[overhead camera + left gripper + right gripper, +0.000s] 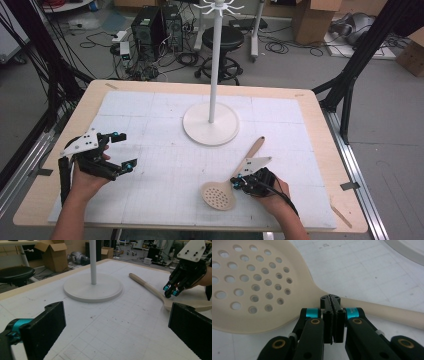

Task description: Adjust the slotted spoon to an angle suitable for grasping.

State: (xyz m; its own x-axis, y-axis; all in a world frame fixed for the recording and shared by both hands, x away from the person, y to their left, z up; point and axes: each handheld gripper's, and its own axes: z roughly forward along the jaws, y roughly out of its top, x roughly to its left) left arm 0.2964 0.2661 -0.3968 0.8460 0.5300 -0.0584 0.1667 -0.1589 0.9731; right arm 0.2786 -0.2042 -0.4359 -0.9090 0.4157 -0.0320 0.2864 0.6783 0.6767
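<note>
One slotted spoon [259, 282] on mat, neck just ahead of closed, empty right gripper [333, 300]

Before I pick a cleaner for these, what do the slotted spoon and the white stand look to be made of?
Slotted spoon: probably moulded plastic or silicone; an even cream colour, matte, with smooth rounded edges and clean round holes. The handle end looks slightly tanner, so wood there is possible.
White stand: likely painted metal or plastic; a uniform white, smooth satin surface on the round base and thin pole. The look alone does not settle which.
</note>
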